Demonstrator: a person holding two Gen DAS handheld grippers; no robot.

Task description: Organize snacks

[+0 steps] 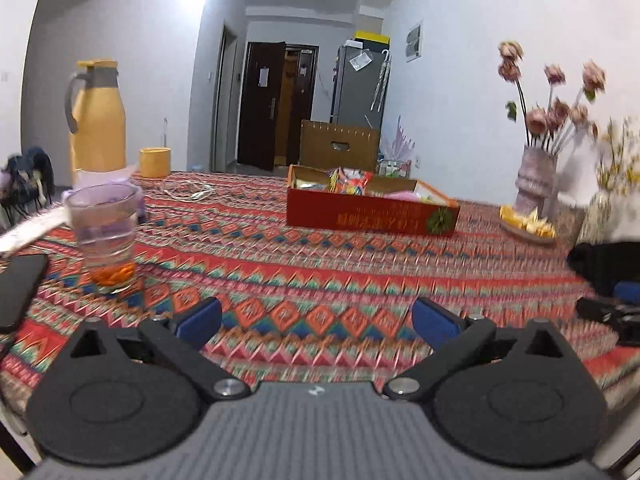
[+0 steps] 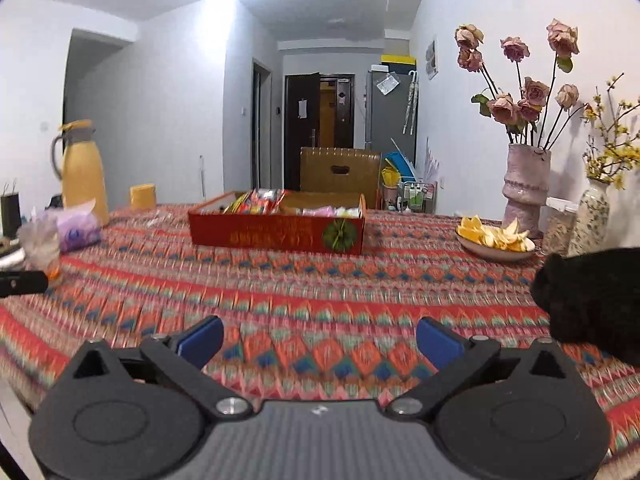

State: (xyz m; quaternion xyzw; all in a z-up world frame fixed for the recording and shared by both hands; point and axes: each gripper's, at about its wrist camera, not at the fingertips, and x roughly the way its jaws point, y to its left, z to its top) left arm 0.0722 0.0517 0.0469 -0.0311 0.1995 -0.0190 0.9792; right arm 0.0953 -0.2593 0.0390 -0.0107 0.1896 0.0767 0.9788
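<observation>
Red snack box (image 2: 276, 232) mid-table; patterned cloth (image 2: 320, 300) bare before it.

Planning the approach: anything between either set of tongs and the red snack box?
Nothing visible. Both the left tongs and right tongs stand open and empty, with only bare patterned tablecloth up to the red snack box. The glass and the fruit plate sit off to the sides.

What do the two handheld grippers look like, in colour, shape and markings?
The left gripper and the right gripper look alike: a grey ribbed body with a small white logo, two round black discs, black linkage bars with silver pivot bolts, and blue pads on the fingers. No cable, hand or sleeve is visible.
</observation>
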